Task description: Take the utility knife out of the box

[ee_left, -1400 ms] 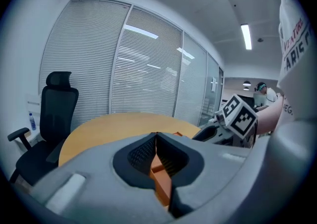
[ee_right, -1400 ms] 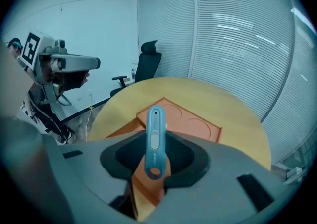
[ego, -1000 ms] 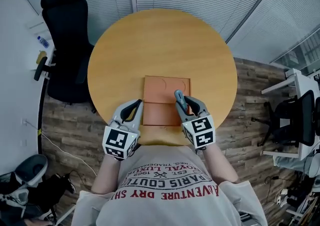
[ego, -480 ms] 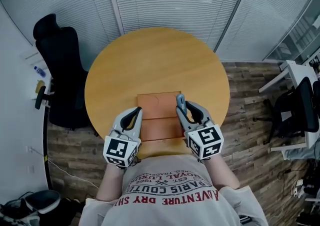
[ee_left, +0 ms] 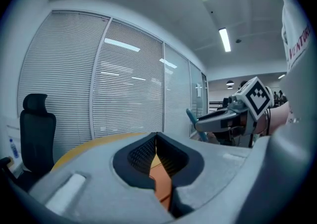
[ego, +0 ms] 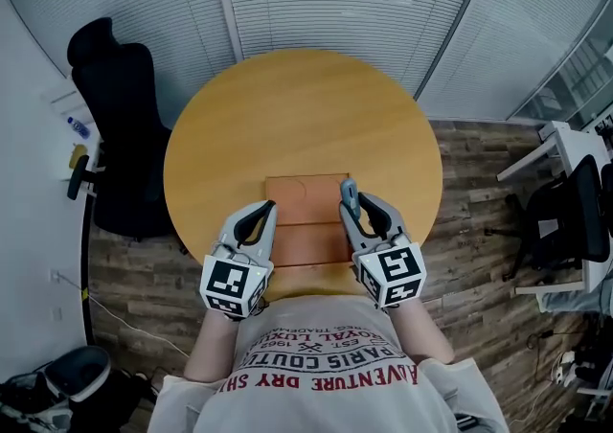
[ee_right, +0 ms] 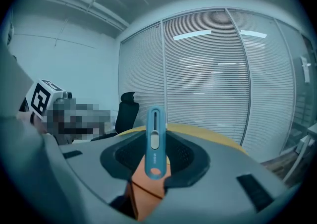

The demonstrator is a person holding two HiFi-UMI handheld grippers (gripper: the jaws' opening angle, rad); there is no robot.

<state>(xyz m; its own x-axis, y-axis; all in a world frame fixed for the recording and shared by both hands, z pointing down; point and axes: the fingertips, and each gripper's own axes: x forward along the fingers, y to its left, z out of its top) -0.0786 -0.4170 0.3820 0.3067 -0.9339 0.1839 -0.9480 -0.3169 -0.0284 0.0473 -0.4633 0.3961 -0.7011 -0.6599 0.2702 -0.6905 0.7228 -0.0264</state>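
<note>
The flat orange box lies shut on the near part of the round wooden table. My right gripper hovers over the box's right edge, shut on the blue utility knife. In the right gripper view the knife stands upright between the pads, slider facing the camera, with the box below it. My left gripper hangs over the box's left edge, jaws closed together with nothing in them. The left gripper view shows the box beneath and the knife off to the right.
A black office chair stands left of the table. A second chair and a white desk are at the right. Glass walls with blinds run behind the table. The person's body is against the table's near edge.
Both grippers have lifted slightly above the box, the knife staying in the right one. The head camera shifted, so the table sits lower in view. Over the last half second, little moved.
</note>
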